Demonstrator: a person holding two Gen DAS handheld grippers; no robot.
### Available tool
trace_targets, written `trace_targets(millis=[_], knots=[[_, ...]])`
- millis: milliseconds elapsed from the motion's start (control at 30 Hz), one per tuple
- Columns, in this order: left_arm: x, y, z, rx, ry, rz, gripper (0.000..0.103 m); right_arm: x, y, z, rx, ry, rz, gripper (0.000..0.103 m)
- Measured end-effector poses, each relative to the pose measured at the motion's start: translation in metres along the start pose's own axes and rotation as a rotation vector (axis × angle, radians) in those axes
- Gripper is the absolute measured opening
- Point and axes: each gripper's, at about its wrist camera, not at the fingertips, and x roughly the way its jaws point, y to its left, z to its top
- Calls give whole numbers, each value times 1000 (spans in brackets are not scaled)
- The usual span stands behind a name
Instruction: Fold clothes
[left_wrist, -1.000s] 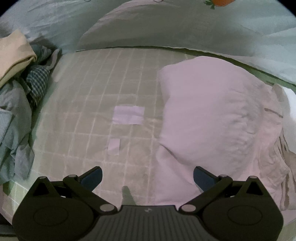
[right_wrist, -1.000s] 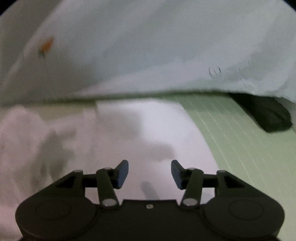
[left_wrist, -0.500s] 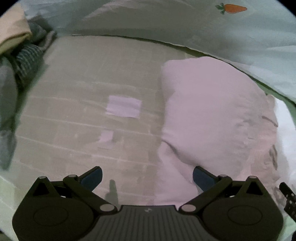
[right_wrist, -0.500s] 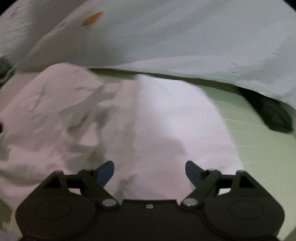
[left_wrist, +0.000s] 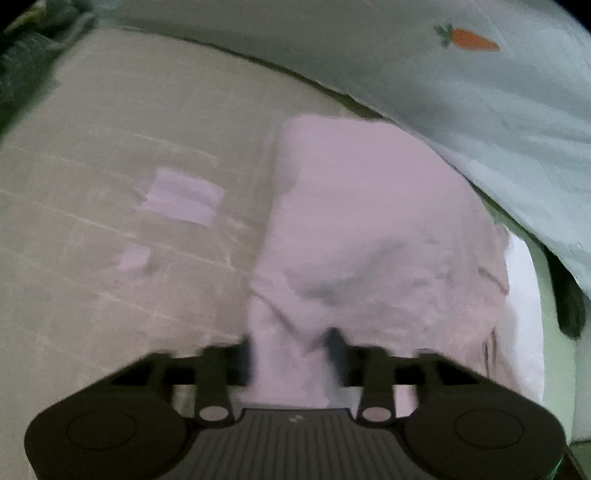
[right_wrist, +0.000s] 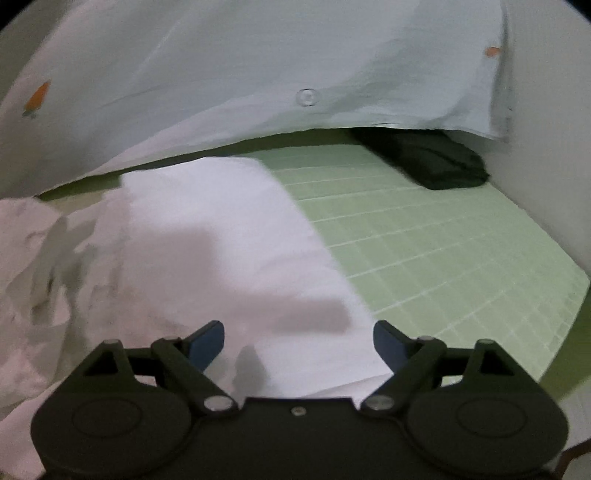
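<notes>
Narrowing since before, left gripper (left_wrist: 291, 350) jaws pinch pink garment (left_wrist: 369, 229).

left gripper (left_wrist: 291, 354): low in its own view, blurred, fingers (left_wrist: 242, 360) partly drawn together with a gap between them | right gripper (right_wrist: 298, 345): low in its own view, sharp, blue-tipped fingers (right_wrist: 207, 345) spread wide apart, nothing between them

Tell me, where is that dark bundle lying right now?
In the right wrist view, the dark bundle lies at the far right of the green grid mat, partly tucked under the pale carrot-print sheet.
</notes>
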Motion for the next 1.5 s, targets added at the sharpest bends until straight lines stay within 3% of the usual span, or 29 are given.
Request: trace_targets(millis=[100,200,333,500,633,733,867,900,933,967,1000,1133,1333,1500], knots=[[-19,-9,-3,-39,-50,-7,19,4,-15,6,34,-7,11,88],[-41,-33,-7,-14,-118,-31,17,9,-30,12,16,-12,28,88],[-66,-91,-15,77,-188,-51,16,14,-55,18,-21,-7,48,88],[-72,-172,-31,169,-209,-102,16,26,-102,31,-28,-7,55,88],[-44,-236,-49,254,-189,-122,17,35,-136,35,-43,-8,59,88],[4,-275,-67,295,-98,-171,32,41,-158,36,-63,-10,64,88],[34,-297,-87,276,1,-198,40,50,-180,41,-76,-5,75,89],[40,-302,-92,270,24,-203,50,52,-183,42,-82,-5,82,89],[37,-304,-94,269,8,-198,57,53,-185,43,-87,-3,93,89],[30,-303,-95,271,-29,-187,71,56,-185,45,-94,2,108,90],[22,-302,-97,272,-66,-176,75,59,-184,46,-100,7,125,91],[-4,-279,-93,207,-144,-153,80,64,-164,54,-133,9,233,94],[-9,-224,-88,123,-152,44,81,67,-112,76,-116,11,495,92],[-9,-192,-84,89,-130,102,81,84,-60,90,-23,86,730,83]])
